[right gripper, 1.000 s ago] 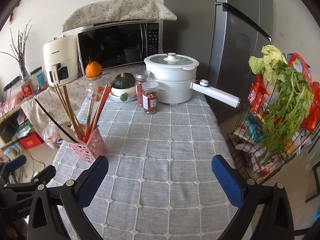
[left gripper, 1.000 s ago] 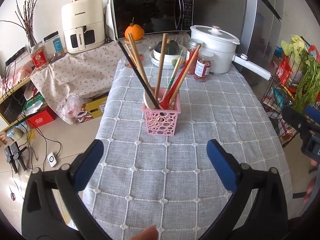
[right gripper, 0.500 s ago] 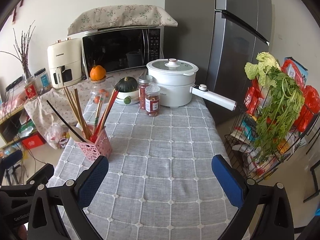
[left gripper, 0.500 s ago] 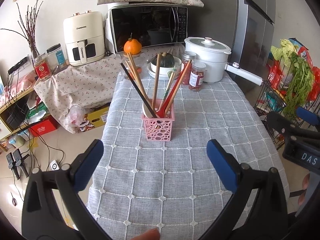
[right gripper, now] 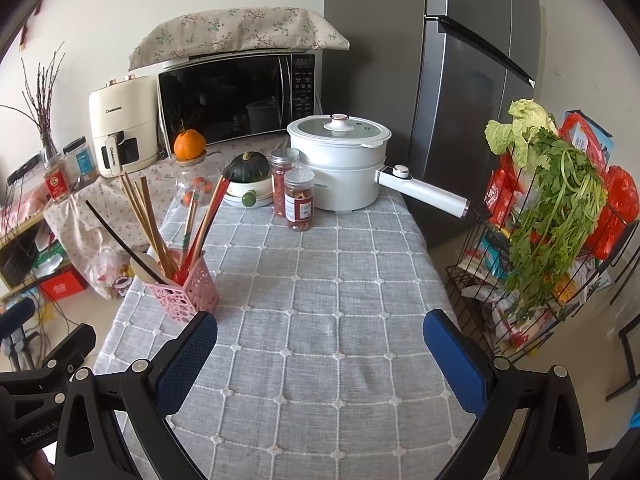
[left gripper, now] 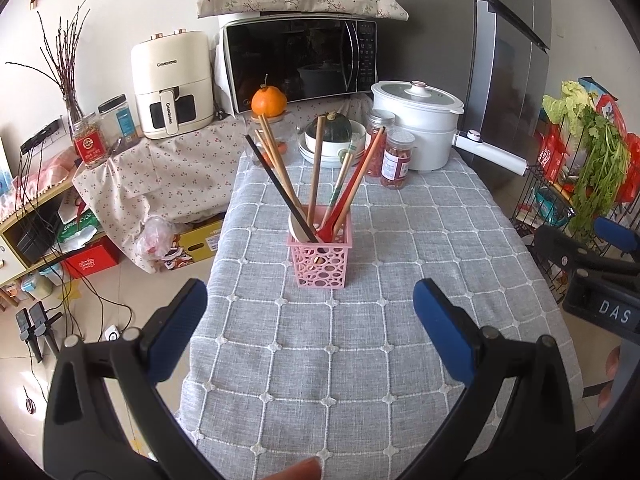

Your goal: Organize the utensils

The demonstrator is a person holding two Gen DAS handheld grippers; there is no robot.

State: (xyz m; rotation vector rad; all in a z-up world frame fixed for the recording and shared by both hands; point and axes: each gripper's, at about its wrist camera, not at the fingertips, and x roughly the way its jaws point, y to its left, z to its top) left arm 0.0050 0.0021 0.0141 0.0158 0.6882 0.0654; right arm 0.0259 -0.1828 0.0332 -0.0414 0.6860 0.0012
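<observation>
A pink perforated utensil basket [left gripper: 322, 262] [right gripper: 185, 289] stands upright on the grey checked tablecloth [left gripper: 360, 360] [right gripper: 328, 340]. It holds several wooden chopsticks [left gripper: 274, 154], a black chopstick [left gripper: 276, 186], red chopsticks [left gripper: 362, 170] and a pale spoon [left gripper: 297, 227]. My left gripper [left gripper: 310, 330] hangs open over the near part of the table, well short of the basket, with nothing between its blue pads. My right gripper [right gripper: 320, 360] is open too and holds nothing; the basket lies to its far left.
At the table's far end stand a white pot with a long handle [right gripper: 340, 168], two red-filled jars [right gripper: 298, 204], a green squash in a bowl [right gripper: 246, 168] and an orange [right gripper: 189, 144]. A wire rack of greens [right gripper: 552, 216] stands right of the table; floor clutter lies left.
Both grippers have drawn back and risen from the table, so the basket looks smaller and farther off. Both stay open. The utensils have not shifted.
</observation>
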